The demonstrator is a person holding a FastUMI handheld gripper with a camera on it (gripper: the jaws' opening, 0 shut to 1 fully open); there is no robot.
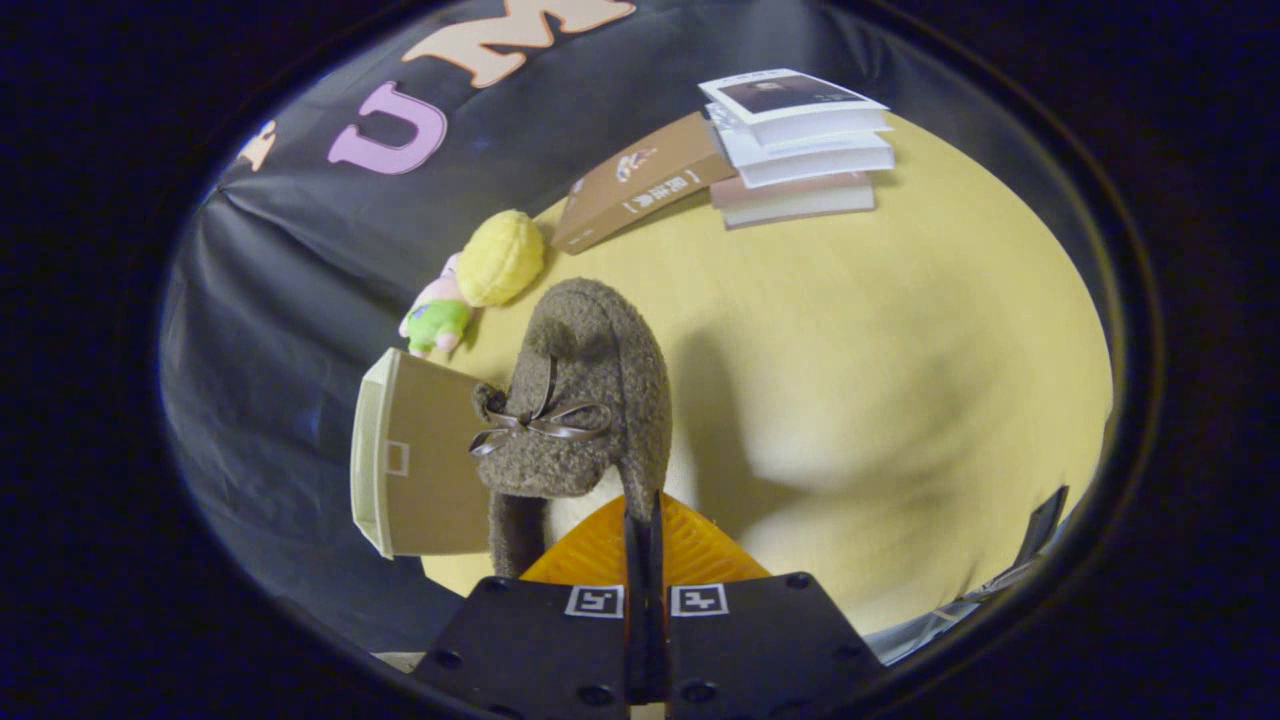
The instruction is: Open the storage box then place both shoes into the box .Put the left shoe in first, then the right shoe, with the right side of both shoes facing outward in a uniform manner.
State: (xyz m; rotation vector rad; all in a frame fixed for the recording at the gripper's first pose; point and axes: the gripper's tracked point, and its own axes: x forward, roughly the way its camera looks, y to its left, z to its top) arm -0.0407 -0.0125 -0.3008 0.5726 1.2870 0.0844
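A fuzzy brown shoe [590,400] with a dark ribbon bow hangs just ahead of my fingers, lifted above the yellow table [900,350]. My gripper [643,520] is shut on the shoe's rim, both fingers pressed close together on its edge. The shoe's toe points away from me. To the left of the shoe, partly behind it, stands the storage box [420,460], tan with a cream rim; I cannot tell whether it is open.
A plush toy [480,275] with a yellow head lies beyond the box near the cloth wall. A brown flat carton [640,180] and a stack of books [800,145] sit at the far side of the table. A dark object [1040,530] pokes in at the near right.
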